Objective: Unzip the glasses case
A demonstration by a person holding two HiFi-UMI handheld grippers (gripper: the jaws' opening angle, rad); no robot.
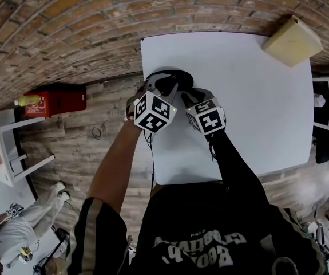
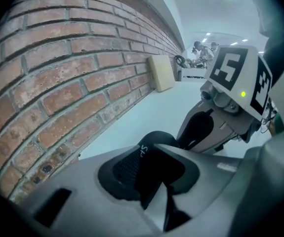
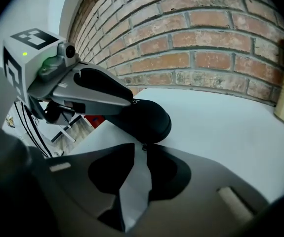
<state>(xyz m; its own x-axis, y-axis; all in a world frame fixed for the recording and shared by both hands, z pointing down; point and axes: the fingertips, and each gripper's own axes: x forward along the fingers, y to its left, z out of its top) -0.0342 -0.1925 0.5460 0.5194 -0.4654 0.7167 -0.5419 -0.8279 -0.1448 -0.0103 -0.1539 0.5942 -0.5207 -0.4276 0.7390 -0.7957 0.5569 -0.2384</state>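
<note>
Head view, biggest things first: white table set against a brick wall, wooden floor off its left edge, beige box at the far right corner. Black glasses case lying on the table toward the far left corner, close to the left edge, some bare top between it and the wall, well apart from the box.

Left gripper clamped on one end of the case — black shell filling the gap between its pads, body pinned to the tabletop. Right gripper close beside it, tips pinched in at the case's near rim on a tiny zip pull. Too small to be sure of a full bite, but looks caught. Seam apparently shut where visible, no gap to be seen.

Judged step: both holds set, unzipping itself not yet begun. Next move, likely: keep the left clamp firm and draw the pull along the seam and round the curved end. Follow the rim rather than tug straight out, or risk slipping off the tab or dragging the case.

Room for moving: plenty of bare table to the right and back toward the person for the right gripper's sweep. Tighter elsewhere — table edge near the case's left, wall beyond it, both grippers close together, so little slack for crossing over.
</note>
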